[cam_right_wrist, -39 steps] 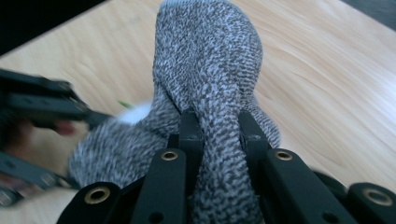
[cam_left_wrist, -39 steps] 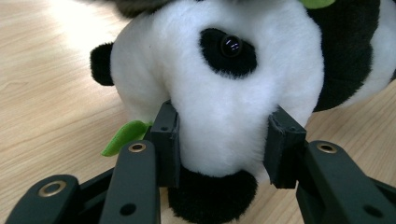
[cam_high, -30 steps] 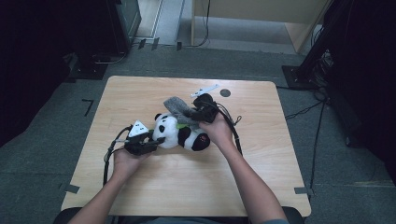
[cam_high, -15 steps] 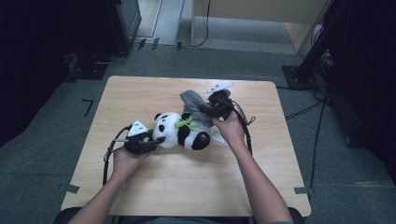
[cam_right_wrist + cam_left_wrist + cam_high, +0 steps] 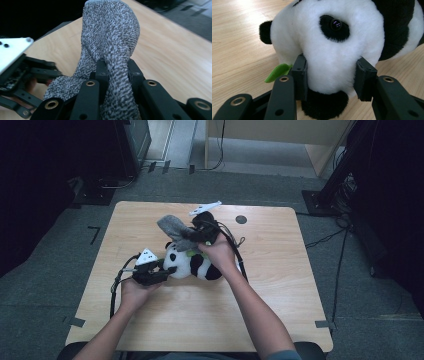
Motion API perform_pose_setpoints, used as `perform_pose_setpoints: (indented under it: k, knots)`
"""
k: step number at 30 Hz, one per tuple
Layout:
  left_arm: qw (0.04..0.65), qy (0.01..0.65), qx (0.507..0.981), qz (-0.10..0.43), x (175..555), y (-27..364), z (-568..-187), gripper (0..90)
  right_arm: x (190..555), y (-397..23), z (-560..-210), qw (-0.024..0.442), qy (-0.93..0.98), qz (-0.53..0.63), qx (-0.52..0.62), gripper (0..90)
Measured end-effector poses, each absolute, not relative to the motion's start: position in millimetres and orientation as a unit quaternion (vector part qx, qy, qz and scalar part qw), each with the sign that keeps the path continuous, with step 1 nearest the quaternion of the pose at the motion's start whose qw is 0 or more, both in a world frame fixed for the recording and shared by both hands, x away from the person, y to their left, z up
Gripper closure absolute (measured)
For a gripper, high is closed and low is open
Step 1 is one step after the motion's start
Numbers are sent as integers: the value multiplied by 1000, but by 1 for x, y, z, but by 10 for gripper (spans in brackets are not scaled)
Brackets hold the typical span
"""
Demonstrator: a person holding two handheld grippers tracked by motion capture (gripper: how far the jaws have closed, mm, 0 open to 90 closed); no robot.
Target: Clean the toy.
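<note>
Since a second ago my right gripper (image 5: 117, 68) has lifted the speckled grey knit sock (image 5: 110, 37), jaws pinched tight on it. Left gripper (image 5: 331, 77), jaws partly spread, clamps the black-and-white plush panda (image 5: 342, 40), lying on the pale wooden surface (image 5: 280, 285).

words: none to read | numbers: none to read | brands and labels: none to read | signs: none to read | checked: high view, left gripper view, right gripper view
</note>
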State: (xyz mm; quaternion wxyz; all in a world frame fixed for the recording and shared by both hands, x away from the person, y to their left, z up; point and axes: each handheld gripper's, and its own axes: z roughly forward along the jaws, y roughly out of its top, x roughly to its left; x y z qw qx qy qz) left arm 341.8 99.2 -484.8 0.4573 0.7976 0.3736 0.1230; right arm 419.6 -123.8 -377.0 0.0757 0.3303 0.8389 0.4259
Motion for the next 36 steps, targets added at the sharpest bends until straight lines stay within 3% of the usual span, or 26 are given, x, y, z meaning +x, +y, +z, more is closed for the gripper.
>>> perform_pose_setpoints:
  k: [5, 9, 21, 36]
  knots:
    - [454, 376, 799, 121, 343, 100, -485, 540, 422, -98, -395, 51, 862, 393, 317, 769]
    - [449, 380, 800, 114, 344, 99, -484, 543, 422, -100, -402, 62, 866, 380, 319, 772]
    - [447, 382, 801, 109, 344, 99, -484, 548, 419, -170, -409, 77, 844, 378, 373, 774]
    - [450, 383, 799, 108, 345, 100, -484, 546, 414, -246, -389, 139, 802, 388, 432, 774]
